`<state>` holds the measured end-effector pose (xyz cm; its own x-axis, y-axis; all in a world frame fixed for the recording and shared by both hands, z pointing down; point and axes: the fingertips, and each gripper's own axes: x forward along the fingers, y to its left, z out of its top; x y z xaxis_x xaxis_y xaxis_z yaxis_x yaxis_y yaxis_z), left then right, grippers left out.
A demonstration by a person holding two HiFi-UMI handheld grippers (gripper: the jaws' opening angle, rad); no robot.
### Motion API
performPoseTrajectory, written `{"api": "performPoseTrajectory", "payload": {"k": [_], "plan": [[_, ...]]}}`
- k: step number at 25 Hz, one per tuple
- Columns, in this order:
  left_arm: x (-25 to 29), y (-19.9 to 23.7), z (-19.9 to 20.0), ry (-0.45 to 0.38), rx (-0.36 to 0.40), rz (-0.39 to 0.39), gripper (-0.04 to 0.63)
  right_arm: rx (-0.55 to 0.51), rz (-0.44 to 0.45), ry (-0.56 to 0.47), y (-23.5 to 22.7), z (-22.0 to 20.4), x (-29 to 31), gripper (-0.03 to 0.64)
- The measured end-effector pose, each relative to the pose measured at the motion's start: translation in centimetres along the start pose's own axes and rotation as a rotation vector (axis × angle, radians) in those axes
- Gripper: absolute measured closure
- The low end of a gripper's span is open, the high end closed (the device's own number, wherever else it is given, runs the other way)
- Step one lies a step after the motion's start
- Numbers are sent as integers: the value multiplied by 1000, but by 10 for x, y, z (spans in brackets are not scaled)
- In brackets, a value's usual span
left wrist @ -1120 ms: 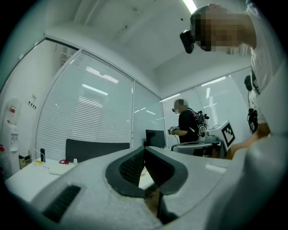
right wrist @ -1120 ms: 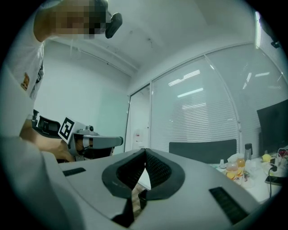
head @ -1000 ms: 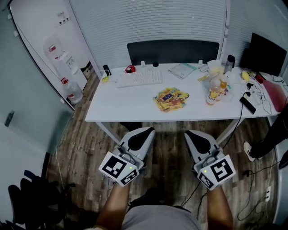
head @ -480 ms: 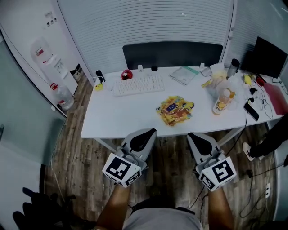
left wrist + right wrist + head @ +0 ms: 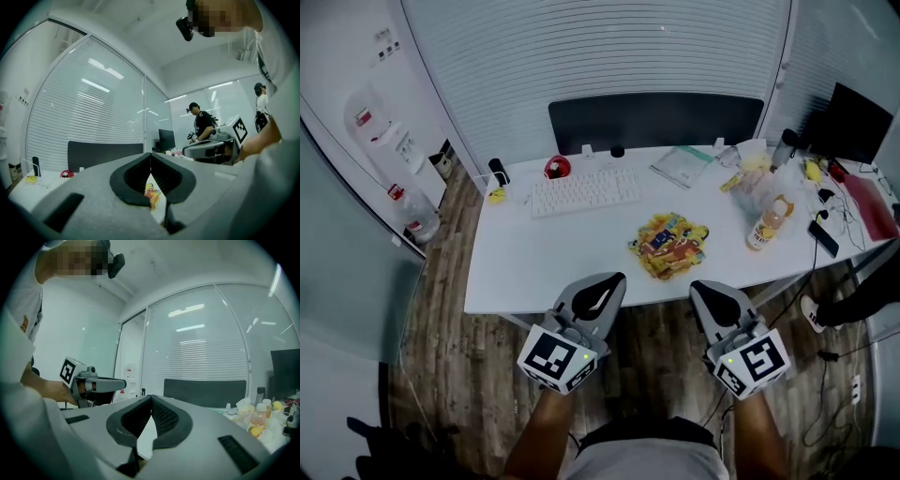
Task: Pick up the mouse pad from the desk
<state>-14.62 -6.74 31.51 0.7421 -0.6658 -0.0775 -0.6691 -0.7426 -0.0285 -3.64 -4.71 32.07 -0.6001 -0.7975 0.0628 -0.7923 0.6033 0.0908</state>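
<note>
A flat yellow pad with a colourful print (image 5: 668,246), which I take to be the mouse pad, lies on the white desk (image 5: 544,262) right of centre, near the front edge. My left gripper (image 5: 614,278) is shut and empty, its tip at the desk's front edge, left of the pad. My right gripper (image 5: 701,286) is also shut and empty, just in front of the pad's right side. In the left gripper view the jaws meet (image 5: 150,155) and the pad (image 5: 152,195) shows below them. The right gripper view shows the jaws closed (image 5: 151,397) with nothing between.
A white keyboard (image 5: 586,190) and a red object (image 5: 555,168) lie at the back left. A booklet (image 5: 684,161), an orange bottle (image 5: 766,225), a phone (image 5: 822,239) and clutter fill the right end by a monitor (image 5: 861,117). A dark panel (image 5: 656,117) stands behind the desk.
Both grippers have come forward to the desk's front edge, staying shut. The desk and the pad now sit closer in the head view.
</note>
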Motion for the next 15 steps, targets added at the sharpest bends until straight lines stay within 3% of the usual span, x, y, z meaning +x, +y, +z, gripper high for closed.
{"api": "performPoseTrajectory", "payload": {"k": [15], "plan": [[23,26,-17,27,-28,-20,578,-23,-58,51,-21,-9,24,604]]}}
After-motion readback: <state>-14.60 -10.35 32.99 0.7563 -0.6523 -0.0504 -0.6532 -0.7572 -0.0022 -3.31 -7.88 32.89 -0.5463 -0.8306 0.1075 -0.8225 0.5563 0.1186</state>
